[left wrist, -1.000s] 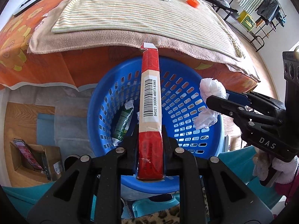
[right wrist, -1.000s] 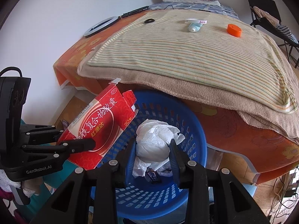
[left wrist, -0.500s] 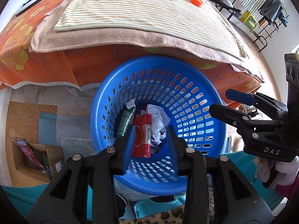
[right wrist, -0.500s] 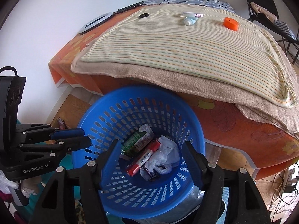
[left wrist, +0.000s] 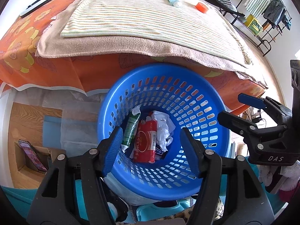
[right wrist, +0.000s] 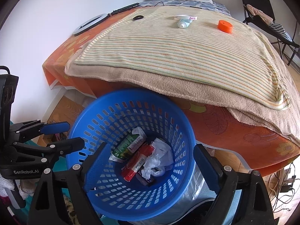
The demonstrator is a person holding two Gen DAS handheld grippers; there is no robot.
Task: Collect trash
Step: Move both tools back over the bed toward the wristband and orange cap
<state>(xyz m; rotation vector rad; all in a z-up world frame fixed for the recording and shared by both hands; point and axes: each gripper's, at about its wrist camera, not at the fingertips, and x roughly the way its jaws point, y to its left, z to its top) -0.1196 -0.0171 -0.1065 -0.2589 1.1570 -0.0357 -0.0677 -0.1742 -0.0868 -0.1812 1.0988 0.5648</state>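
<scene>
Bedside floor, blue basket (left wrist: 213, 144), red box (left wrist: 145, 144) inside

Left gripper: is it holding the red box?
No, the left gripper is open and empty; the red box lies in the basket.

Bed (right wrist: 225, 123) in orange floral sheet, tan blanket (right wrist: 168, 82) over it, striped towel (right wrist: 178, 50) on top, carrying orange cap (right wrist: 225, 26), pale tube (right wrist: 183, 23), white wristband (right wrist: 187, 17), black ring (right wrist: 138, 17), ring light (right wrist: 90, 23) near the wall
</scene>
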